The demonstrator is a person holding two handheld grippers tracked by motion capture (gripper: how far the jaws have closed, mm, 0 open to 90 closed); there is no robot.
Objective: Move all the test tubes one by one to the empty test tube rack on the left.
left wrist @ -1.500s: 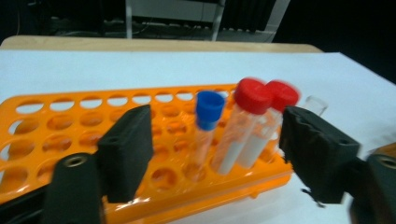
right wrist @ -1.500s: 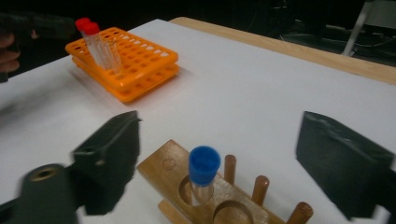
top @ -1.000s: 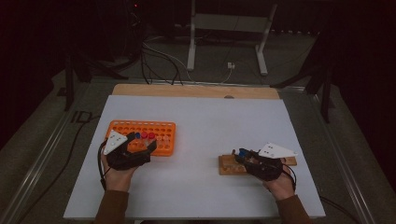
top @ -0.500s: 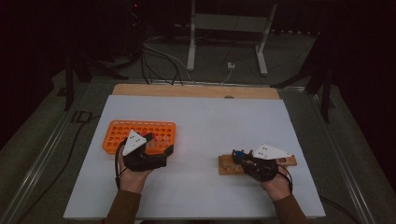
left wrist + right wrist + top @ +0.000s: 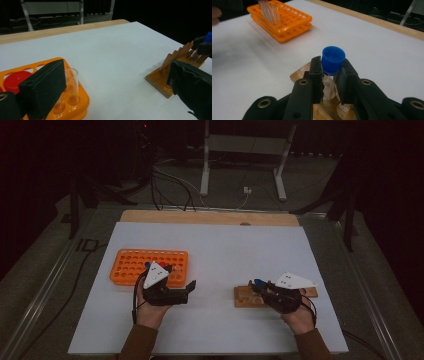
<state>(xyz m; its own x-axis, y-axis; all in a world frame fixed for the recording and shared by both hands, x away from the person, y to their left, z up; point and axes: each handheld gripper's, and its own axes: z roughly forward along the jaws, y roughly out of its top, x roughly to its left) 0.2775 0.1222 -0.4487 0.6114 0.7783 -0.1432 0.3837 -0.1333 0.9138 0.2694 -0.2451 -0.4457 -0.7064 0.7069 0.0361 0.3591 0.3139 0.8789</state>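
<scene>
in the high view, the left tool (image 5: 187,287) sits at the near right corner of the orange rack (image 5: 131,262) on the white desk (image 5: 220,250), while the right tool (image 5: 257,287) rests over the wooden stand (image 5: 243,296) at the right. the left gripper view has its jaws spread wide and empty, having just been opening, beside a clear tube (image 5: 72,85) standing in the rack's corner. in the right gripper view, the tool is clamped on a blue-capped tube (image 5: 332,60) above the stand.

We are seeing the left gripper (image 5: 186,289) sliding rightward along the near edge of the orange plastic tube rack (image 5: 131,265), its jaws just opening wider, while the right gripper (image 5: 329,75) has finished closing on the blue-capped clear tube (image 5: 333,60).
</scene>
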